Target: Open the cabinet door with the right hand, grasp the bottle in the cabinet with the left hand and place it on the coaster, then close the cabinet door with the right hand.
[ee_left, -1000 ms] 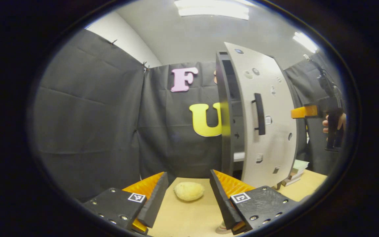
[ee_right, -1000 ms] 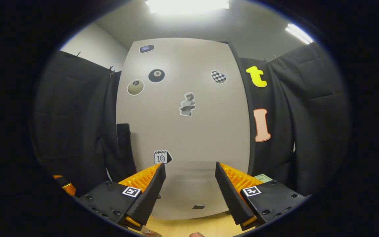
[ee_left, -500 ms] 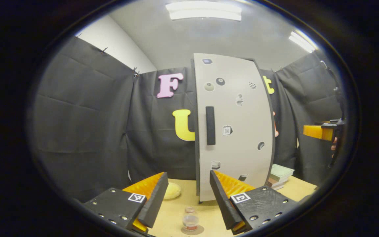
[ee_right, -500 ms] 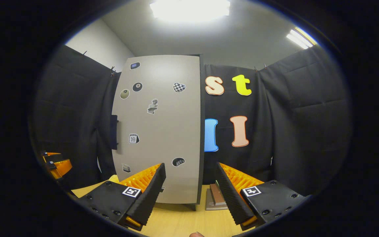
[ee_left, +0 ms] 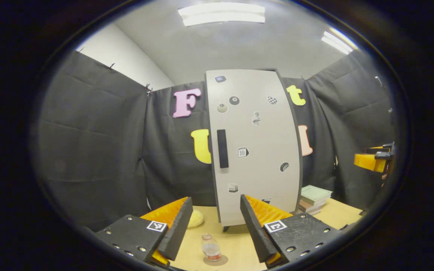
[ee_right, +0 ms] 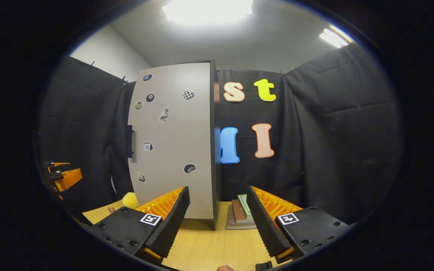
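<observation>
The tall white cabinet [ee_left: 254, 146] stands at the back of the wooden table with its door shut and a dark handle [ee_left: 222, 148] on the left side. The right gripper view shows the cabinet [ee_right: 171, 139] left of centre. A small clear bottle [ee_left: 211, 249] stands upright on a round coaster [ee_left: 217, 260] in front of the cabinet. My left gripper [ee_left: 212, 229] is open, held back from the bottle with nothing between its fingers. My right gripper [ee_right: 217, 222] is open and empty too, away from the cabinet door; it also appears at the right edge of the left gripper view [ee_left: 369, 162].
A yellow sponge-like lump [ee_left: 195, 218] lies left of the cabinet's foot. A stack of books [ee_left: 313, 198] rests to the cabinet's right, also in the right gripper view [ee_right: 241, 214]. Black cloth walls close in the table.
The cabinet door has swung from ajar to shut. Both grippers have drawn back from the cabinet, so it looks smaller, and the bottle on its coaster has come into the left gripper view.
</observation>
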`<state>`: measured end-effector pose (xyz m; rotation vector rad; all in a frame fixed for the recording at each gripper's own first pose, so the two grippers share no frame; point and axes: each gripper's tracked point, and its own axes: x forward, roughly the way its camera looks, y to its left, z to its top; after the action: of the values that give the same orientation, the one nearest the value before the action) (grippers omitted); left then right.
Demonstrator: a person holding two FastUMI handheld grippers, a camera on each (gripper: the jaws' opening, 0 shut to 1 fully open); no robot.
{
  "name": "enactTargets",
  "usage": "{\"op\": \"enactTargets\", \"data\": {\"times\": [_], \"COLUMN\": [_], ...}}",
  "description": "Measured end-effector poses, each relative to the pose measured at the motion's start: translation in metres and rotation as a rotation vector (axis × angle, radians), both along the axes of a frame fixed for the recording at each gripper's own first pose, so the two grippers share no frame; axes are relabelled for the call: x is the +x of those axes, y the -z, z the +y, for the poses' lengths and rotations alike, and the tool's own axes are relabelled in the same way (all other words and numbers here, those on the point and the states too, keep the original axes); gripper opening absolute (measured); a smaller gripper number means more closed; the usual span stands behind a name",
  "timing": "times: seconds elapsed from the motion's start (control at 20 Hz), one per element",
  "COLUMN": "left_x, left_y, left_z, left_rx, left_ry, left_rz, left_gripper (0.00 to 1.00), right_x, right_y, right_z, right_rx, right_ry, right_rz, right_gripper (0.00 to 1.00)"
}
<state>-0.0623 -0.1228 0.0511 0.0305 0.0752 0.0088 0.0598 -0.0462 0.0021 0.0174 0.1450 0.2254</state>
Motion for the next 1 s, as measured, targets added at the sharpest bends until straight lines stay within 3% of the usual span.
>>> {"op": "enactTargets", "data": {"times": [0.1,0.15,0.35,0.4,0.5,0.95,1.0], "left_x": [0.002,0.002,0.006,0.007,0.009,0.019,0.019], "left_y": [-0.003,-0.003,-0.001,0.000,0.003,0.001,0.002], "left_z": [0.004,0.005,0.011,0.011,0.013,0.018,0.017], "left_rx": [0.002,0.001,-0.002,-0.006,-0.012,-0.017,-0.019], "left_ry": [0.001,0.002,0.022,0.026,0.030,0.040,0.043], "left_rz": [-0.012,-0.014,-0.014,-0.013,-0.012,-0.039,-0.039], "left_gripper": [0.76,0.76,0.76,0.76,0.76,0.78,0.76], "right_x": [-0.007,-0.010,-0.012,-0.012,-0.013,-0.012,-0.012], "right_y": [0.001,0.001,0.001,0.001,0.000,-0.013,-0.012], "right_z": [0.004,0.005,0.017,0.022,0.028,0.039,0.040], "right_rx": [0.004,-0.005,-0.018,-0.014,-0.016,-0.024,-0.026], "right_ry": [0.001,0.004,0.010,0.006,0.005,0.016,0.014], "right_rz": [0.002,0.002,-0.014,-0.014,-0.016,-0.047,-0.045], "right_gripper": [0.92,0.96,0.96,0.92,0.96,0.96,0.92]}}
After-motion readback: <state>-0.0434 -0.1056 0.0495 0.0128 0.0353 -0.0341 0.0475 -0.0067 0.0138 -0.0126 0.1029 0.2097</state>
